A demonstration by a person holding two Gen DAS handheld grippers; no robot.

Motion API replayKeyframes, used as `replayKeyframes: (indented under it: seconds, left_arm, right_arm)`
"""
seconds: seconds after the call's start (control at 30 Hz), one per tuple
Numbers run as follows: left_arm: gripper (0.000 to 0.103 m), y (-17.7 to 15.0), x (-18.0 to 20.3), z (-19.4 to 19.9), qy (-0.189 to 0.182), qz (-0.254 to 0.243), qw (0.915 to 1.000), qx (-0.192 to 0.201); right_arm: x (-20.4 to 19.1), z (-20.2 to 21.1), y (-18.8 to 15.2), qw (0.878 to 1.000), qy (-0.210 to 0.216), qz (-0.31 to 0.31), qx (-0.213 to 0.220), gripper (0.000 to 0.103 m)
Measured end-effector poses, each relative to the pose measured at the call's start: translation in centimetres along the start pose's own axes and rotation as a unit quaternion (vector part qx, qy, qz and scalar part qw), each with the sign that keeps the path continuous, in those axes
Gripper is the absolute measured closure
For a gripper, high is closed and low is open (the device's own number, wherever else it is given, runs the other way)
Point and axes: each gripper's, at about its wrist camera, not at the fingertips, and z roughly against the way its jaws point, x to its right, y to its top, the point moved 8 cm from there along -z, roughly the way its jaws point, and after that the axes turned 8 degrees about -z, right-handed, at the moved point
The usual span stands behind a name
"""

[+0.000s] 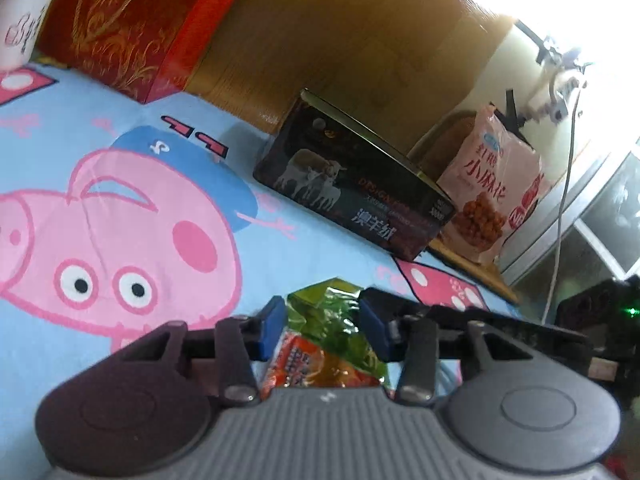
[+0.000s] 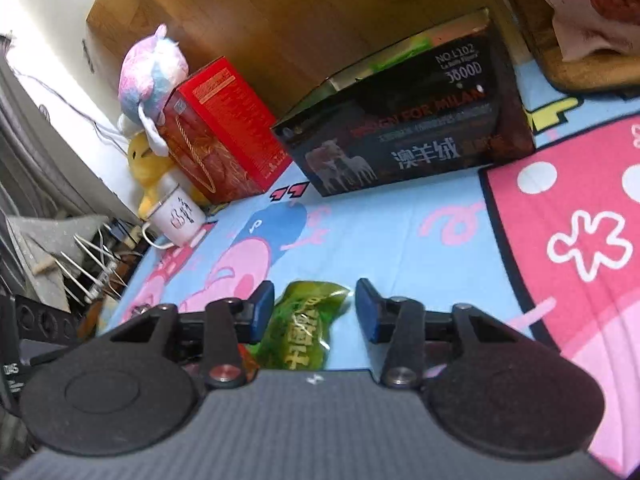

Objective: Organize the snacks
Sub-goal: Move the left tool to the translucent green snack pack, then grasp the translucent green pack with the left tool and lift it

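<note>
I see the cartoon sheet (image 1: 120, 128), then the dark box (image 2: 404, 136) against the wood. My left gripper (image 1: 322, 330) clamps a green-orange packet (image 1: 328, 344). A green packet (image 2: 304, 320) lies between my right gripper's (image 2: 308, 310) pads, untouched.

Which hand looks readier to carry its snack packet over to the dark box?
Left, probably: the left gripper pinches its green-orange packet, while the right gripper shows a gap beside its green packet. The dark box lies ahead of both.
</note>
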Motion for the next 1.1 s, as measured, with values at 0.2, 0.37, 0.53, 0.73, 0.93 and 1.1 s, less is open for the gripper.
replayKeyframes:
  seconds: [0.2, 0.37, 0.53, 0.73, 0.93, 1.1]
  left_arm:
    - [0.081, 0.1, -0.1, -0.1, -0.023, 0.016, 0.9996, 0.003]
    - [0.081, 0.5, 0.1, -0.5, -0.036, 0.022, 0.9991, 0.011]
    - [0.081, 1.6, -0.3, -1.9, -0.035, 0.039, 0.9986, 0.006]
    - [0.081, 1.7, -1.3, -2.8, -0.045, 0.074, 0.9962, -0.006]
    - [0.081, 1.7, -1.3, -2.7, -0.043, 0.073, 0.9964, -0.002]
    - [0.066, 1.8, -1.1, -2.2, -0.043, 0.067, 0.9968, 0.002]
  right_arm:
    - [0.0, 1.2, 0.0, 1.000, 0.014, -0.008, 0.025, 0.079]
    - [0.3, 2.0, 0.8, 0.998, 0.027, -0.030, 0.051, 0.083]
    - [0.7, 1.6, 1.4, 0.997, 0.029, -0.047, 0.057, 0.082]
    - [2.0, 1.3, 1.8, 0.988, 0.091, -0.119, 0.026, 0.064]
    - [1.3, 0.7, 0.7, 0.987, 0.107, -0.118, -0.030, 0.076]
    - [0.9, 1.4, 0.6, 0.992, 0.081, -0.096, -0.003, 0.083]
